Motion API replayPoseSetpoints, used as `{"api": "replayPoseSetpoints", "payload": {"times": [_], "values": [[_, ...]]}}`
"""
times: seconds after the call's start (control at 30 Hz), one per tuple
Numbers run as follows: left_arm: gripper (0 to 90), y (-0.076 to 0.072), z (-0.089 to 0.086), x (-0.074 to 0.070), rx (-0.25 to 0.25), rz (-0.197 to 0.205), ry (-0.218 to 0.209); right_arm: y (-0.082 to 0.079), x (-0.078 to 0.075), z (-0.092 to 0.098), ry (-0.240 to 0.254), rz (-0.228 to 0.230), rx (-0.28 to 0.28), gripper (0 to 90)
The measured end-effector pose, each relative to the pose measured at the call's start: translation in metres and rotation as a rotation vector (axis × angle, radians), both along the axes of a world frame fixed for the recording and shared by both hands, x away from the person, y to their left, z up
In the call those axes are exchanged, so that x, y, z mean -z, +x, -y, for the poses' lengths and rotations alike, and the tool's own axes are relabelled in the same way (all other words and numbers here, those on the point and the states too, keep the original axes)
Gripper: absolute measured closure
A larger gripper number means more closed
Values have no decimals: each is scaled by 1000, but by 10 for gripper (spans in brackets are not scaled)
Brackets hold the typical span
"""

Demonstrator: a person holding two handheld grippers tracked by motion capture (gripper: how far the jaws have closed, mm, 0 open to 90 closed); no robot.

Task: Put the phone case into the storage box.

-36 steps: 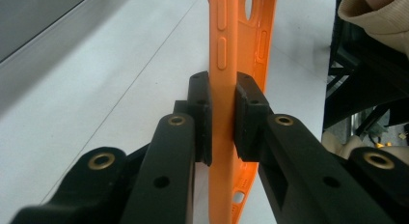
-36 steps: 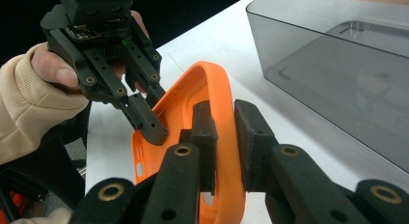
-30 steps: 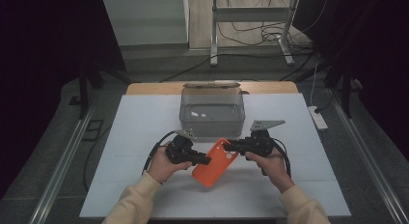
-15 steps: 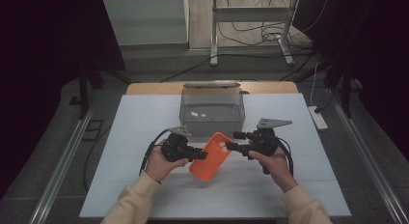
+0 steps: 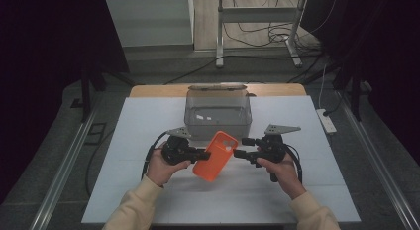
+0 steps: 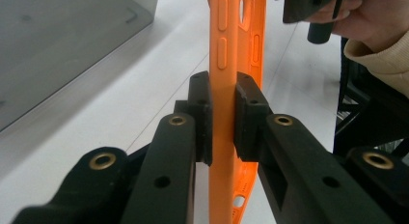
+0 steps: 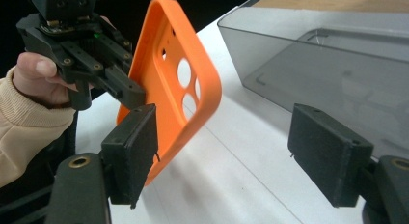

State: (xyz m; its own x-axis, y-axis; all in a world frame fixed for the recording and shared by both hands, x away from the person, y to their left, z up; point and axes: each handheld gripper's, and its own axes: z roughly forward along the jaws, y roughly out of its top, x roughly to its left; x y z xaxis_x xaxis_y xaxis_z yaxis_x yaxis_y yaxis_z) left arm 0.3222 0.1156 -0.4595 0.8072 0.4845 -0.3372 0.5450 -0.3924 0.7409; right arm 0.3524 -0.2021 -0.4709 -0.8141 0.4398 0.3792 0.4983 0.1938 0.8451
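The white bench (image 5: 148, 141) is evenly lit from above, with dark surroundings. Soft glare is seen on the bench in the gripper views; near tongs are slightly blurred.

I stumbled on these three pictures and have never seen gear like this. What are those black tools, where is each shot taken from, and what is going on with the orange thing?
A person sits at a white table holding a hand-worked two-jaw gripper in each hand; there is no robot arm. The high view looks down from above the person. The other two come from small cameras riding on each gripper, looking along its black jaws. On the table stands a clear grey bin. The left gripper is clamped on the edge of an orange phone case, holding it up off the table. The right gripper has just been opening; its jaws stand wide with nothing between them, the case just beside one pad.
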Motion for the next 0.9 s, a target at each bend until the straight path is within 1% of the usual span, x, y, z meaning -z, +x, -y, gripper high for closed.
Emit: {"api": "replayPoseSetpoints", "payload": {"times": [0.13,0.27,0.63,0.73,0.8,0.83,0.87,0.9], "values": [[800,-1,-1,-1,-7,10,-11,-2,3,0,8,-10,-5,262],[800,-1,-2,-2,-10,14,-19,-3,8,-1,3,-16,-6,266],[800,-2,-4,-3,-20,23,-22,-4,8,-2,3,-12,-2,273],[800,-2,-3,-3,-16,24,-14,-5,7,-1,-2,0,2,274],[800,-3,-2,-3,-13,27,3,-5,3,1,-11,19,12,277],[800,-4,-1,-3,-11,29,18,-5,1,2,-11,23,15,277],[800,-4,1,-2,-8,32,23,-5,-1,4,-11,25,17,277],[800,-4,2,-2,-3,34,34,-5,-5,6,-24,41,18,281]]}}
